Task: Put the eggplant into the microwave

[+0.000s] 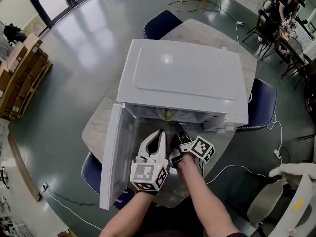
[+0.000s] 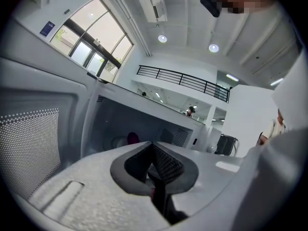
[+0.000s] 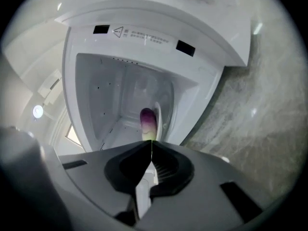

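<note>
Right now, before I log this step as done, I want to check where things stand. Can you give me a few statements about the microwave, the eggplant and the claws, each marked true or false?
1. The microwave has its door swung open. True.
2. The eggplant lies on the table outside the microwave. False: it is inside the cavity.
3. The left claw and the right claw are both at the microwave's open front. True.
4. The left claw grips the eggplant. False: its jaws are together, and the eggplant lies beyond them inside the microwave.
5. The microwave stands on the floor. False: it stands on a table.
</note>
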Available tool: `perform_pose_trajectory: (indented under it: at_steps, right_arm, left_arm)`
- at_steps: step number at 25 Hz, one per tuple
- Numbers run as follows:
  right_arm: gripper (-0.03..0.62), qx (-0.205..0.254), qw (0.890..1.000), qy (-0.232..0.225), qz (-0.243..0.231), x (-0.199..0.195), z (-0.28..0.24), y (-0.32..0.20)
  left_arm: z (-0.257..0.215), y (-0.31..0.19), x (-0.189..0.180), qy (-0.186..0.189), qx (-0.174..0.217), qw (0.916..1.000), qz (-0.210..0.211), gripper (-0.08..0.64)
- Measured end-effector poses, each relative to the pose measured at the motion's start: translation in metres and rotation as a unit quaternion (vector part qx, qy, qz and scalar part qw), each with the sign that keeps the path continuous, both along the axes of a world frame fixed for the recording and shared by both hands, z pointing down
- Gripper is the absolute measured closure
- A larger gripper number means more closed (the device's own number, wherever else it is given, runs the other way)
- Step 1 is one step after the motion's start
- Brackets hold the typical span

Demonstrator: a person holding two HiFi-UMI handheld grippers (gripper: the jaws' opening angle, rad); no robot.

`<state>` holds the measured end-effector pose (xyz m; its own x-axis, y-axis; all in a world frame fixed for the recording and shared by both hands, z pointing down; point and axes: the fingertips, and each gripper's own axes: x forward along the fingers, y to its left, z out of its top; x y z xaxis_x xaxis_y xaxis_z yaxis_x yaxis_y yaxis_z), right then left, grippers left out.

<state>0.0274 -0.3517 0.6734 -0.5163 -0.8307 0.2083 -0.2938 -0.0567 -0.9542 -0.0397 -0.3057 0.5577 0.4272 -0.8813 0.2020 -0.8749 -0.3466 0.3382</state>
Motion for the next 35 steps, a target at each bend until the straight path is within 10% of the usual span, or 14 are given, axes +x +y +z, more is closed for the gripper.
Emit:
perform_pose_trajectory:
  at_steps: [35]
  right_arm:
    - [0.589,-0.016,0.997,0.057,-0.057,-0.015,0.007,-0.035]
  left_arm:
    - [0.009,-0.003,0.003,-0.02,-0.023,0.9995,-0.009,0.552]
